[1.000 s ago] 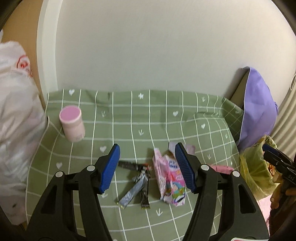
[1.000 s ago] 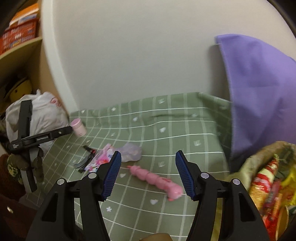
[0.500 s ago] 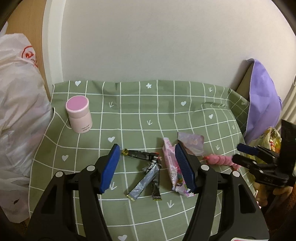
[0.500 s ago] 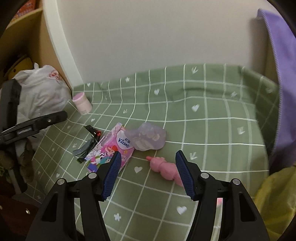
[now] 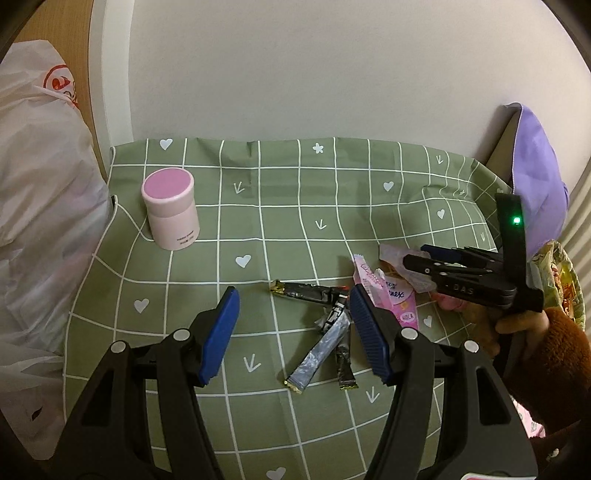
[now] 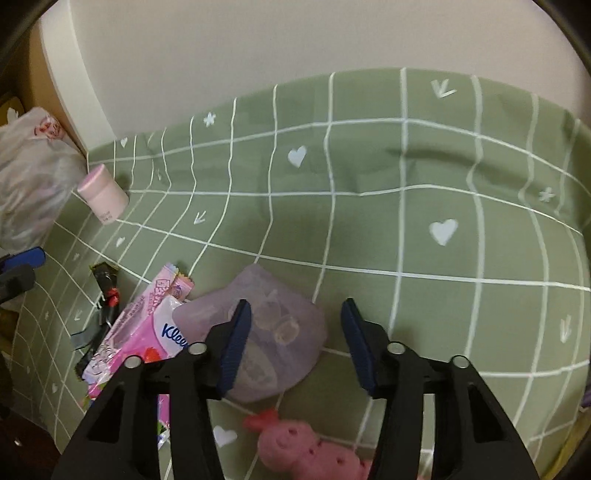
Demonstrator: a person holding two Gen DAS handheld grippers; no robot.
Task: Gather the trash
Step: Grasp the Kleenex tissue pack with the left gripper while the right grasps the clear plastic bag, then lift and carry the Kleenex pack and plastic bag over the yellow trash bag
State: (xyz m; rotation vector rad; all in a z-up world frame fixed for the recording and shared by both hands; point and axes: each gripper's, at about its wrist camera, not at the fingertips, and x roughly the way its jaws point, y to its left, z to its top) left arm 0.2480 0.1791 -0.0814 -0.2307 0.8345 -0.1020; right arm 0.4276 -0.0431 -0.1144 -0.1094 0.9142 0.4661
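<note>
Left tool [image 5: 293,332]: black plastic arms, ribbed blue pads, silver screw heads at the pivots; right tool [image 6: 295,341] is built the same, and from the side it shows a small green light and a fuzzy rust-brown sleeve [image 5: 554,365] behind it

A plain off-white wall [image 5: 314,66] fills the upper half of both views, meeting a surface draped in a green cloth [image 5: 295,206] with a white grid, hearts and small stars. At nine to eleven o'clock in the left wrist view a white post [image 5: 110,74] stands against a pale wooden panel [image 5: 48,22]. At three o'clock a purple fabric [image 5: 535,177] leans by the wall; the light is soft and even.
</note>
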